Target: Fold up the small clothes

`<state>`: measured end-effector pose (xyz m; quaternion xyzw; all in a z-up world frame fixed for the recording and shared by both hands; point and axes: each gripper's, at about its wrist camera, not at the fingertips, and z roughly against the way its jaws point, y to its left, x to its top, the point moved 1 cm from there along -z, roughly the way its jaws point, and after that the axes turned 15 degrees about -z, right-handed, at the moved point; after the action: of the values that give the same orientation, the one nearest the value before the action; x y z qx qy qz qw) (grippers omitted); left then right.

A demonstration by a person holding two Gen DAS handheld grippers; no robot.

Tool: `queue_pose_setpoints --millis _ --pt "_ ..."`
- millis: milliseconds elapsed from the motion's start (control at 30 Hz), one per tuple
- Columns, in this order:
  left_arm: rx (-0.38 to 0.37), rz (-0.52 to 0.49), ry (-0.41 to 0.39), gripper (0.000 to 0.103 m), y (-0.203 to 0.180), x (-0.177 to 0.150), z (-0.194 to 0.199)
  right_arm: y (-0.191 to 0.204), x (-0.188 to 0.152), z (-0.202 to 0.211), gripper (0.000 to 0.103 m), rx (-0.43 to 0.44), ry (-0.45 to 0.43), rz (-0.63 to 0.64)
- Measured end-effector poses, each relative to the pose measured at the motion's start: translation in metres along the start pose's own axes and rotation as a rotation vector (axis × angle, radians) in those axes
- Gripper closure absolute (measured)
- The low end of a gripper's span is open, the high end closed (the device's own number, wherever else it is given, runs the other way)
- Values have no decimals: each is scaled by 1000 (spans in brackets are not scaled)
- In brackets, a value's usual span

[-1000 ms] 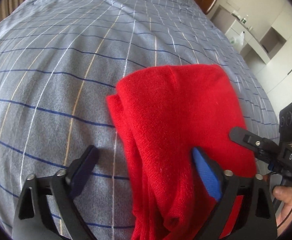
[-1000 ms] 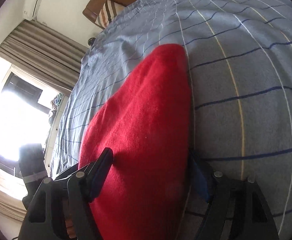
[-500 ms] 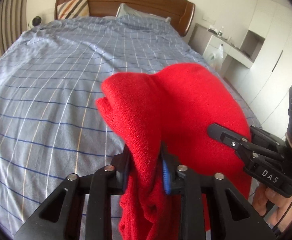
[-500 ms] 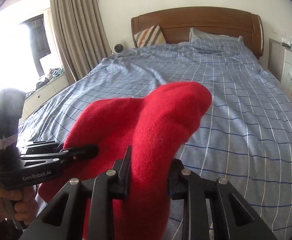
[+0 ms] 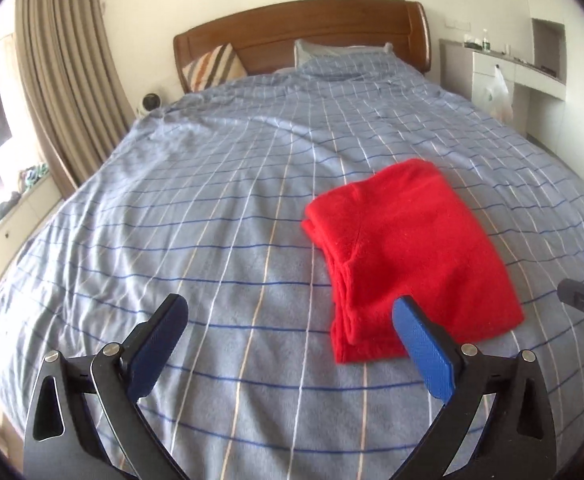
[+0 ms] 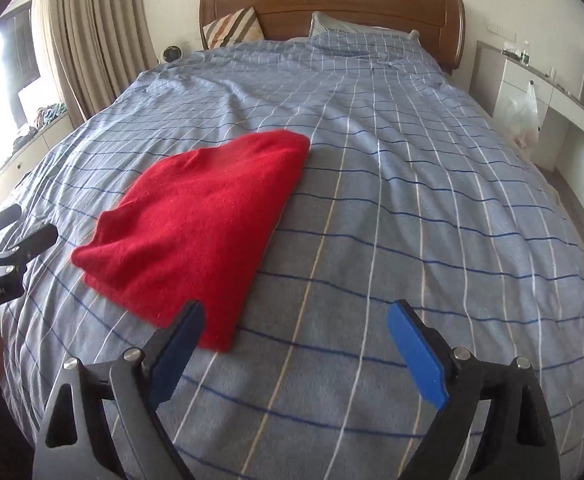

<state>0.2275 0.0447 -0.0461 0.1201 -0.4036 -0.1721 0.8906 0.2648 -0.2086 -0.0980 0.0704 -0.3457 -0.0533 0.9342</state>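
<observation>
A folded red knitted garment [image 5: 407,252] is lying flat on the blue-grey checked bedspread [image 5: 220,208] of a bed, on the near half of the cover, well apart from the pillows. In the left wrist view it is sitting to the right of centre, with its stacked layered edges facing left and near. In the right wrist view the same garment [image 6: 200,232] is lying left of centre.

The left gripper [image 5: 288,332] is hovering over the near part of the bedspread with its jaws spread wide; they have just been opening, and nothing is between them. Its right blue finger pad [image 5: 421,350] is overlapping the garment's near edge in the picture, though whether it touches cannot be told. The right gripper [image 6: 295,340] is likewise standing released, its jaws having just been opening, with only bedspread between them; its left dark finger [image 6: 180,344] is appearing just beside the garment's near corner.

At the far end, a brown wooden headboard [image 5: 303,28] is backing a striped cushion [image 5: 212,66] and a pale pillow [image 5: 331,50]. Beige curtains [image 5: 64,76] are hanging on the left.
</observation>
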Motion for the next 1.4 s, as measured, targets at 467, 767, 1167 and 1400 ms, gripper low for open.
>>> queue_pose_setpoints --millis 467,767,1167,1400 --pt "0 28 26 1 -30 -28 94 29 -54 115 1 -3 -93 36" --pt "-30 45 71 0 -35 -60 116 37 -85 130 1 8 -43 1" --pt "-31 57 63 0 -31 -60 139 49 -92 159 1 1 -57 16" --pt "-39 77 94 0 -29 -65 147 51 -96 165 1 2 -36 19"
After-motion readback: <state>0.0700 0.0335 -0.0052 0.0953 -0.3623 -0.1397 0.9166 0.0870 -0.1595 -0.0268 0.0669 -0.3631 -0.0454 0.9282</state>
